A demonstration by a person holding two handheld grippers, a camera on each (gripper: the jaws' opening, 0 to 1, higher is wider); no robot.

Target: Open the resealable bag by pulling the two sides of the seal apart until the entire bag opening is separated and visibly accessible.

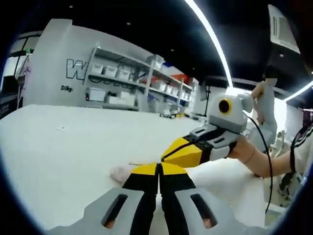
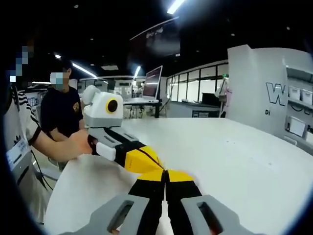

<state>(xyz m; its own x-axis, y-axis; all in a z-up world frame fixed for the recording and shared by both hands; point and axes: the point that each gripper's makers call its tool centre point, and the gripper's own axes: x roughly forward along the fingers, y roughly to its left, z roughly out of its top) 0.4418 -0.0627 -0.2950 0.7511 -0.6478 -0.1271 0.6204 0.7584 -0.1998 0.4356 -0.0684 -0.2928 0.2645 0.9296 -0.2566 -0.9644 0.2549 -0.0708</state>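
The resealable bag (image 1: 120, 172) is a clear, pinkish crumple on the white table (image 1: 73, 142), just left of my jaws, with a thin edge running to their tips. My left gripper (image 1: 159, 166) is shut, its yellow tips pinched on that edge. My right gripper (image 1: 166, 157) comes in from the right, shut, with its tip against the same spot. In the right gripper view, my right gripper (image 2: 166, 172) is shut low over the table (image 2: 234, 156), and my left gripper (image 2: 159, 166) meets it tip to tip from the left. The jaws hide the bag there.
A hand (image 1: 244, 149) holds the right gripper, and a cable hangs off the table's right edge. A person (image 1: 264, 107) stands beyond it, and another person (image 2: 61, 110) stands past the left edge. Shelves with bins (image 1: 132, 78) line the back wall. A monitor (image 2: 152, 81) stands far off.
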